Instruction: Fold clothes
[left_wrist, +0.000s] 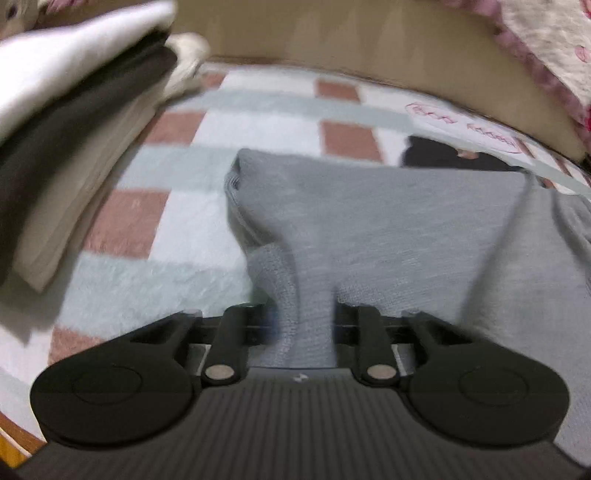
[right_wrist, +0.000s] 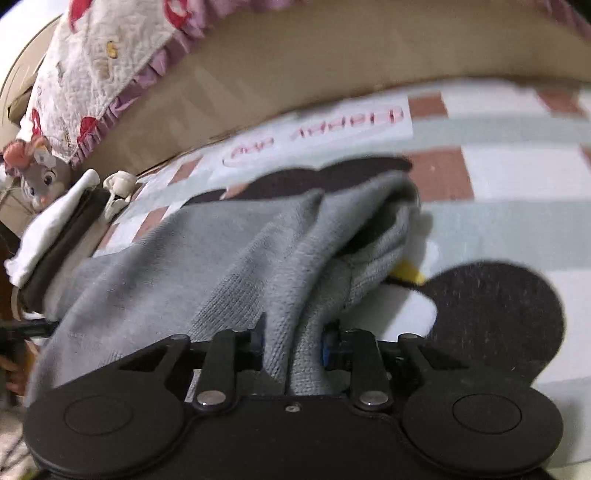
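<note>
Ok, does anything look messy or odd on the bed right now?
Only the grey garment: it lies bunched and creased on the checked blanket, pinched by the left gripper and right gripper. The folded stack looks tidy.

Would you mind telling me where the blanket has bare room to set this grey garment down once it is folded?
Free: the checked blanket between the stack of folded clothes and the grey garment, and the strip beyond it toward the headboard. Crowded: the stack's side.
</note>
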